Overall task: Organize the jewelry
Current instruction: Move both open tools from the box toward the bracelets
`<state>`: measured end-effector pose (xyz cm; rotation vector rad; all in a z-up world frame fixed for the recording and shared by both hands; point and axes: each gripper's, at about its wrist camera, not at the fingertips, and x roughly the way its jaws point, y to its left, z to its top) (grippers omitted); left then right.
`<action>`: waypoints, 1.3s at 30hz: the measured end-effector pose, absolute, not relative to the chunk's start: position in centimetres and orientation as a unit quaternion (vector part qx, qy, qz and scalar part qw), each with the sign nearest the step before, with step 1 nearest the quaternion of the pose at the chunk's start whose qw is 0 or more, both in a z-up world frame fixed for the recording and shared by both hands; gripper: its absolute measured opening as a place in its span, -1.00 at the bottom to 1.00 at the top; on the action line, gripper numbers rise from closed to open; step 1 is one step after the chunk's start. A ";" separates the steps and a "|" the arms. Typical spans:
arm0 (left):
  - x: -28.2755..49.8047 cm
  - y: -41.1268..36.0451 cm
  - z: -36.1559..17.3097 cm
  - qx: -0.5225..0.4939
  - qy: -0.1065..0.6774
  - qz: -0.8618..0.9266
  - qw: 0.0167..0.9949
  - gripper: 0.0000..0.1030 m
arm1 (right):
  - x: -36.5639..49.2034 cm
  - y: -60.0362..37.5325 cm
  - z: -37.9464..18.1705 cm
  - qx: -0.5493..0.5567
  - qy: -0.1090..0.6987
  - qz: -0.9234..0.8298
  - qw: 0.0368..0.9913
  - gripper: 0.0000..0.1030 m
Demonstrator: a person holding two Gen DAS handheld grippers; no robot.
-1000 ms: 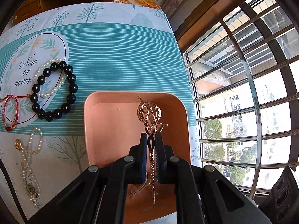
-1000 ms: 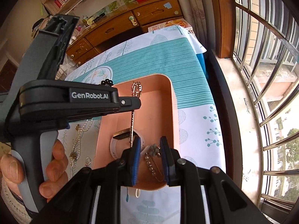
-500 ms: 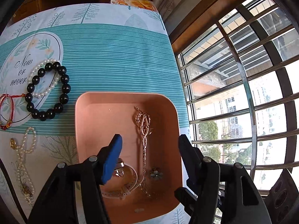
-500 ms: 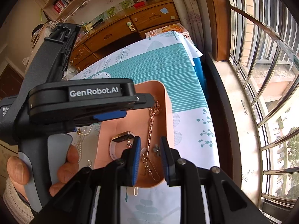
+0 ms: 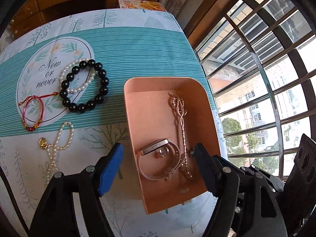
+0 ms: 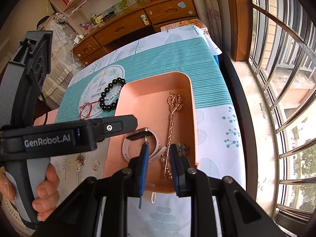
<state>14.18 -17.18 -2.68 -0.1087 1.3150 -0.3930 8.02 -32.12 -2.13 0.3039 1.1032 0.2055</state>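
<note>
two views, catalogued. left wrist: left gripper (image 5: 158,167) empty, jaws opening wide over tray (image 5: 150,85); gold hairpin (image 5: 180,122) and watch (image 5: 158,158) lie inside. black bracelet (image 5: 85,86), pearl bracelet (image 5: 79,77), red cord bracelet (image 5: 31,112) and pearl necklace (image 5: 57,144) remain on cloth (image 5: 128,45). right wrist: right gripper (image 6: 158,165) narrow, nothing visibly gripped, hovering above the tray's near end. advice: take loose pieces one by one, lift clear of the rim, then release low.

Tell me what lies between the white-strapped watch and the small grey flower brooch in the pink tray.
The long gold filigree hairpin lies between the watch and the brooch; the right wrist view shows it.
</note>
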 end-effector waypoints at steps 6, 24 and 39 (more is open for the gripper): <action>12.1 -14.1 -1.9 -0.038 0.601 -0.185 0.776 0.41 | 8.2 -30.7 -2.0 0.131 0.528 0.104 0.833 -0.58; 13.9 2.4 0.7 -0.019 0.580 -0.051 0.813 0.42 | 13.2 -22.4 2.0 0.059 0.541 0.145 0.827 -0.58; 20.8 4.7 -4.2 0.002 0.613 -0.037 0.789 0.42 | 26.2 -18.8 -2.8 0.008 0.605 0.107 0.789 -0.58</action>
